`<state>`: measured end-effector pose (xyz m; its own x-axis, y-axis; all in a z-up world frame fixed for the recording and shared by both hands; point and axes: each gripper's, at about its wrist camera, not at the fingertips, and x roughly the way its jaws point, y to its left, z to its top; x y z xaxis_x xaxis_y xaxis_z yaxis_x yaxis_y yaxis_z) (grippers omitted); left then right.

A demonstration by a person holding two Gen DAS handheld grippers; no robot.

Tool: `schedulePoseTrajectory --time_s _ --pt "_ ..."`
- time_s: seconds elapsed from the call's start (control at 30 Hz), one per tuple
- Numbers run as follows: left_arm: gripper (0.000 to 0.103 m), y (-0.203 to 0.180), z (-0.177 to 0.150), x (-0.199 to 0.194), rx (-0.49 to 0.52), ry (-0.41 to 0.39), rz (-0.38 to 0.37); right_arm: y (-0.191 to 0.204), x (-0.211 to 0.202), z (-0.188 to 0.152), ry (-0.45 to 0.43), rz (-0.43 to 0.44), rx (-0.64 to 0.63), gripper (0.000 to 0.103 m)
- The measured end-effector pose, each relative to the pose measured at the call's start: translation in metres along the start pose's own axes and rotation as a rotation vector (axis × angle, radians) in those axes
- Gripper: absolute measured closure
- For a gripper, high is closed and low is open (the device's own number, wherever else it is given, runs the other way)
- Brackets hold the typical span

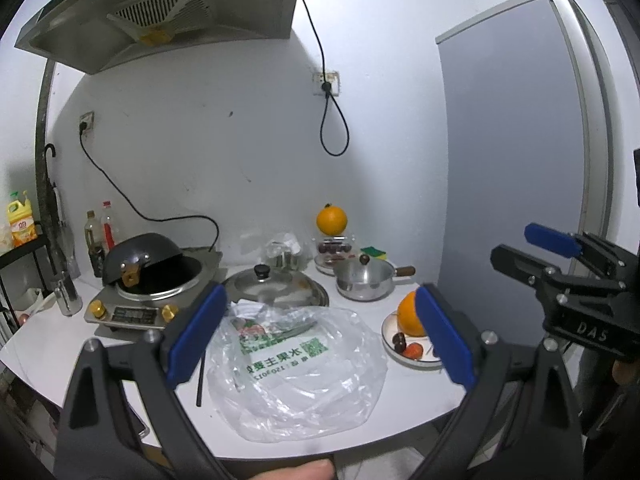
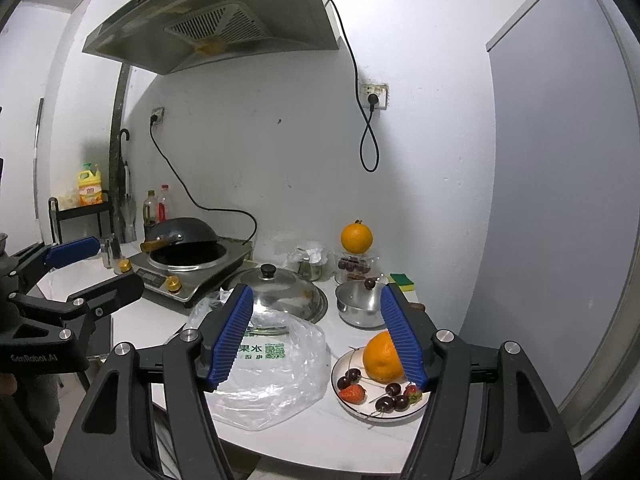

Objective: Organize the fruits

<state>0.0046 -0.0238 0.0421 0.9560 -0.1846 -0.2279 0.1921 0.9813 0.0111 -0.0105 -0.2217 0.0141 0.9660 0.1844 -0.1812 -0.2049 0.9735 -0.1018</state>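
Right wrist view: my right gripper [image 2: 320,334] and left gripper [image 1: 316,334] hang open, empty; orange [image 2: 382,358] on plate [image 2: 360,410]. Risk: a careless reach scatters cherries [image 2: 394,398].

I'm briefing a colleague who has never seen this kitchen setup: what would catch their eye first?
Probably the bright orange perched on a glass container by the back wall, and a second orange on the white plate at the counter's front right, among dark cherries and a strawberry. Next, the crumpled clear plastic bag with green print spread mid-counter, ahead of the open, empty right gripper.
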Motion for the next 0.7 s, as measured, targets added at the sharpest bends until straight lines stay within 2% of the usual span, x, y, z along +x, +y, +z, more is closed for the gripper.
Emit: schedulePoseTrajectory --time_s 0.7 --pt "0.007 -0.0018 -0.0002 -0.0005 0.007 -0.007 0.024 0.0021 0.0018 0.0016 0.002 0.011 -0.001 0.033"
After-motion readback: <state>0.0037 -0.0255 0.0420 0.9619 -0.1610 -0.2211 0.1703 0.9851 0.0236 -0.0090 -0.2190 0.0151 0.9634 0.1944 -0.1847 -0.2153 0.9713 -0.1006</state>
